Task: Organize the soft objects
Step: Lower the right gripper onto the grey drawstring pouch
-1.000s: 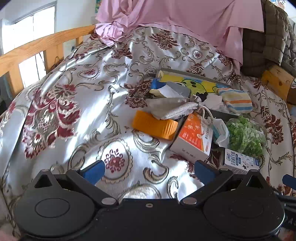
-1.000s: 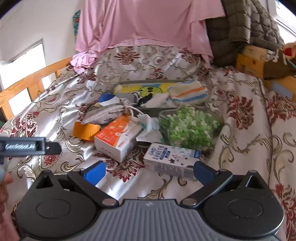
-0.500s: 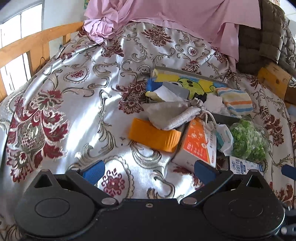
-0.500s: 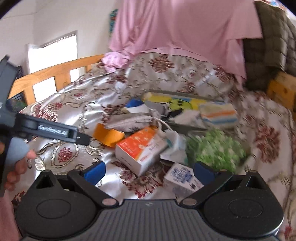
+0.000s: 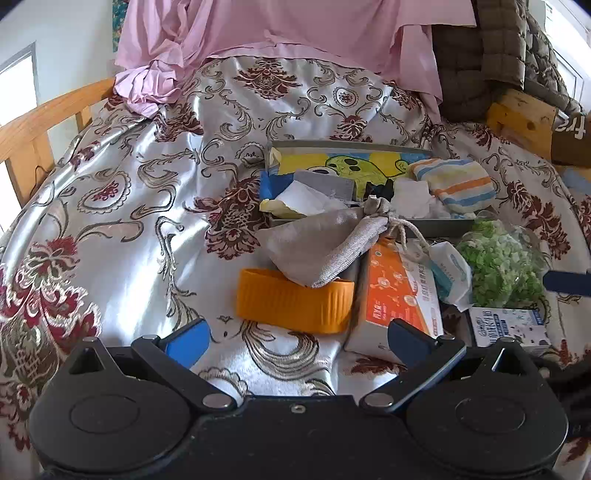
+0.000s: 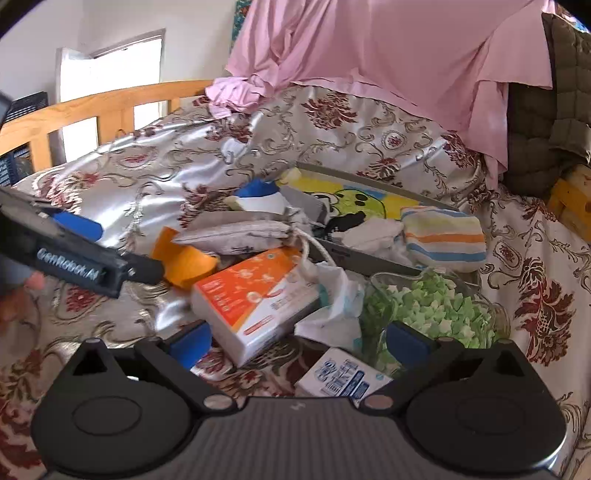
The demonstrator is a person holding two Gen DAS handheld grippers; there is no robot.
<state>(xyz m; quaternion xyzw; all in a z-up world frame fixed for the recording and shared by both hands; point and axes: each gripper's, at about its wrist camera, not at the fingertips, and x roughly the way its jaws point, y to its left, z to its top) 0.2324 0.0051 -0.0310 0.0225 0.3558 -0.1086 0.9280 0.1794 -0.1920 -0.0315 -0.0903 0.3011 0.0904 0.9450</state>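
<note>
A pile of items lies on the floral bedspread [image 5: 122, 206]. A grey drawstring pouch [image 5: 325, 247] rests on an orange band [image 5: 291, 306] beside an orange-and-white tissue pack [image 5: 399, 299]. A striped folded cloth [image 5: 454, 184] sits in a grey tray [image 5: 351, 147] with a yellow cartoon print. My left gripper [image 5: 299, 339] is open just short of the orange band, nothing between its fingers. My right gripper [image 6: 299, 339] is open over the tissue pack [image 6: 255, 295] and a small carton [image 6: 343, 376]. The left gripper [image 6: 74, 251] also shows at the left of the right wrist view.
A bag of green bits [image 6: 432, 314] and a crumpled white wipe packet [image 6: 336, 306] lie right of the tissue pack. Pink fabric [image 5: 295, 33] and a quilted olive blanket [image 5: 491, 55] are heaped behind. A wooden bed rail [image 5: 40, 122] runs along the left.
Both grippers have moved closer to the pile; the left one now faces the orange band and pouch head-on. Both stay open. Nothing in the pile has moved.
</note>
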